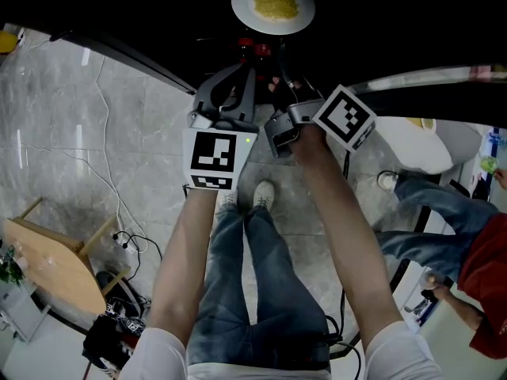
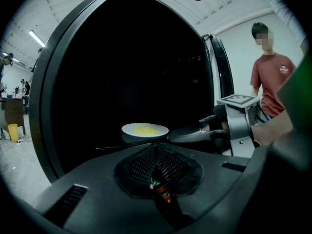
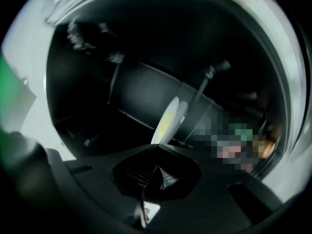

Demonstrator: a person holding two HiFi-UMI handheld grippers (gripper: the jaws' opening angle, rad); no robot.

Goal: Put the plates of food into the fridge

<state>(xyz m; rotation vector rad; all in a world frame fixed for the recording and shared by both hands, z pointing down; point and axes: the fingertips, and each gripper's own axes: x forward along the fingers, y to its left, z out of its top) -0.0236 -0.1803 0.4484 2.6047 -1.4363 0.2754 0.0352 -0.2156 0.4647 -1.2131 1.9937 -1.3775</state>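
Observation:
A white plate of yellow food (image 1: 273, 3) lies flat on a shelf inside the dark fridge (image 1: 158, 6), straight ahead of both grippers. The plate (image 2: 145, 129) sits level beyond my left gripper (image 2: 156, 147), whose jaws are shut with nothing between them. In the head view the left gripper (image 1: 242, 58) reaches into the fridge opening. Beside it, my right gripper (image 1: 277, 74) is also shut and empty. Its jaws (image 2: 176, 134) end just at the plate's right rim. From the rolled right gripper (image 3: 156, 150), the plate (image 3: 169, 120) shows tilted, close past the jaw tips.
The fridge's open door (image 2: 222, 72) stands to the right. A person in a red shirt (image 2: 273, 82) waits beside it, also at the head view's right edge (image 1: 483, 291). A wooden stool (image 1: 51, 264) and cables (image 1: 119, 236) lie on the marble floor at left.

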